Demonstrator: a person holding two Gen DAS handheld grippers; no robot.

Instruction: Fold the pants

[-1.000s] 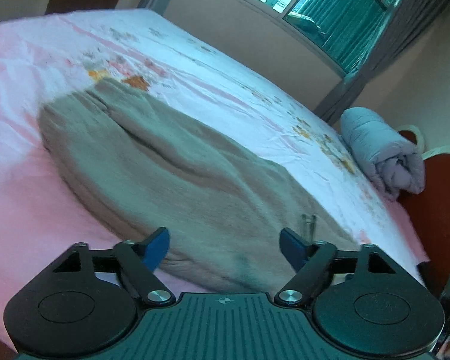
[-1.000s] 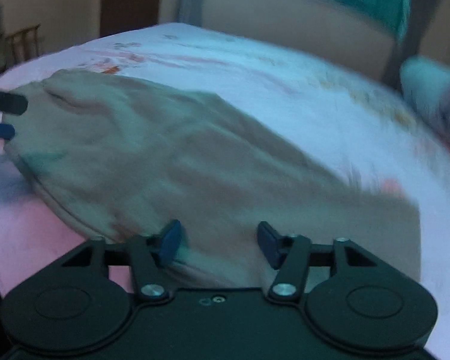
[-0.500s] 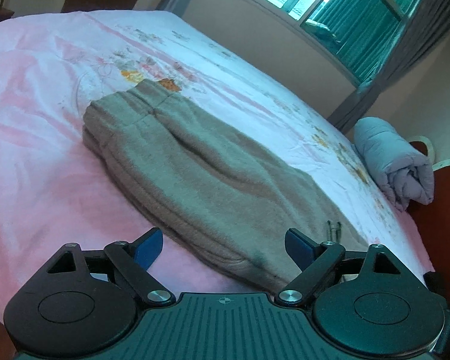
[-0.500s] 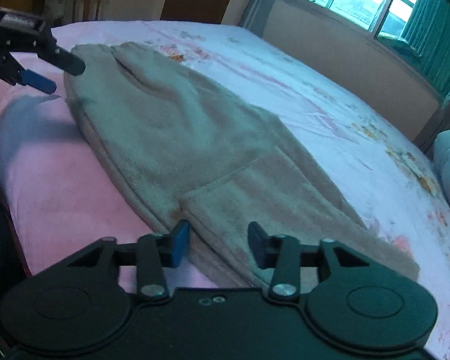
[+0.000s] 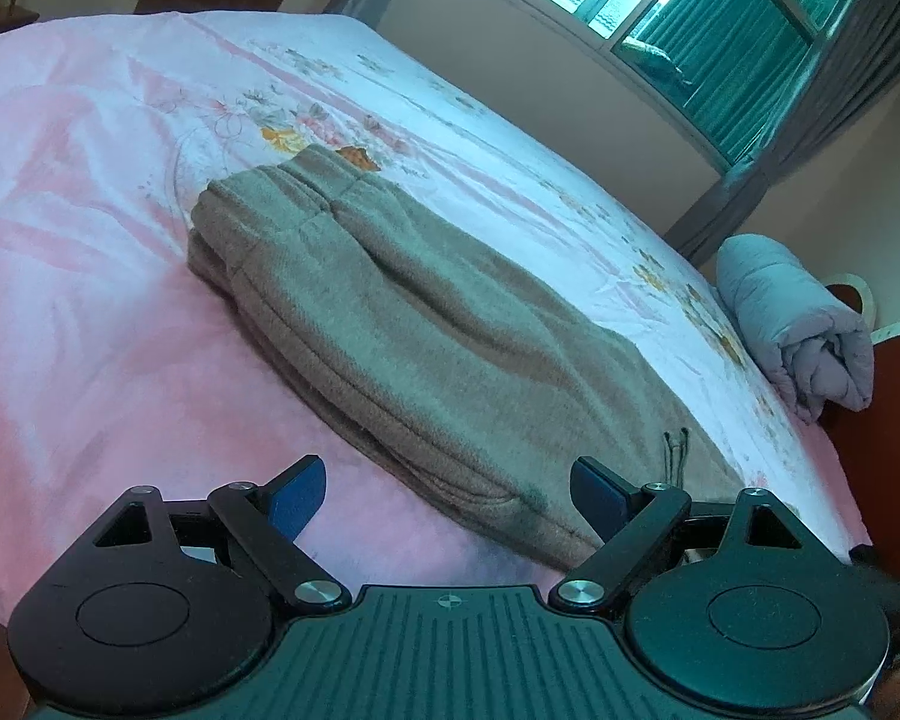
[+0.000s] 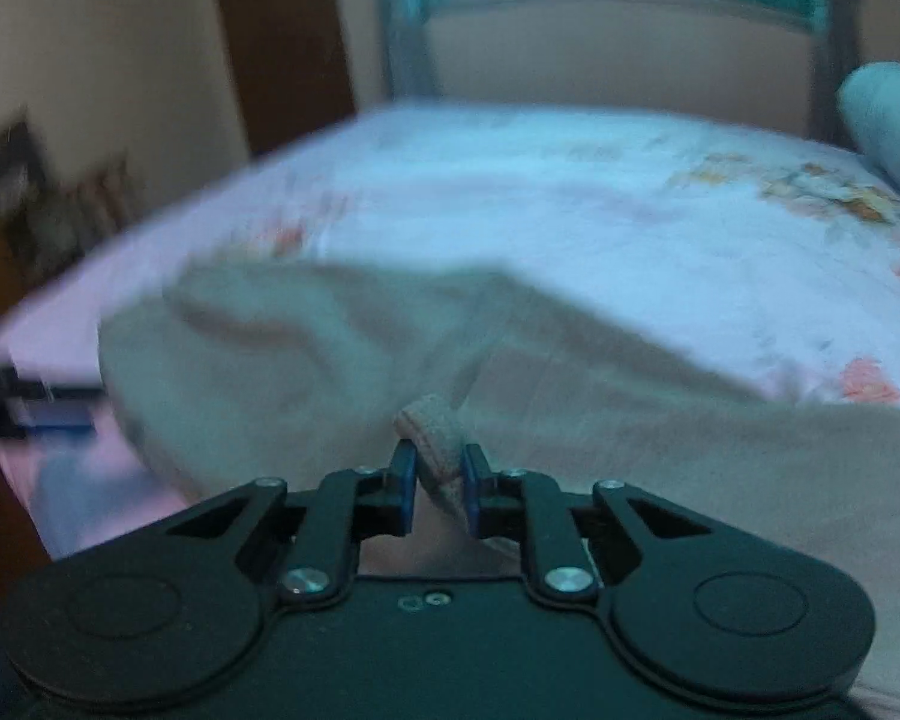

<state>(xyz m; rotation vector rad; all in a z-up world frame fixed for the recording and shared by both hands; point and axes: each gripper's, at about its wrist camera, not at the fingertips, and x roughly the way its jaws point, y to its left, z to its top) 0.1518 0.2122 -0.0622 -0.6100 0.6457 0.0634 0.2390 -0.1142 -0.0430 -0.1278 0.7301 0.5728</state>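
At the bottom centre of the right wrist view, the right gripper [image 6: 438,480] has its blue pads pressed onto a small bunched fold of the pants [image 6: 510,396], pinching the fleece edge nearest the camera; that view is blurred, so how much cloth sits between the pads is hard to judge. In the left wrist view the left gripper [image 5: 444,489] sits at the bottom of the frame with its fingers spread wide and nothing between them, its right pad just beside the near end of the pants [image 5: 426,324]. The step in hand looks like carrying the pinched end over to make the next fold. To do it well, lift enough that the cloth clears itself, keep the pinch firm so the thick fleece does not slip, and bring the left gripper to the matching edge so the fold goes over square. The grey-brown pants lie flat on the pink floral bedsheet [image 5: 90,330], long axis running from lower right to upper left. A rolled blue blanket [image 5: 798,330] rests at far right.
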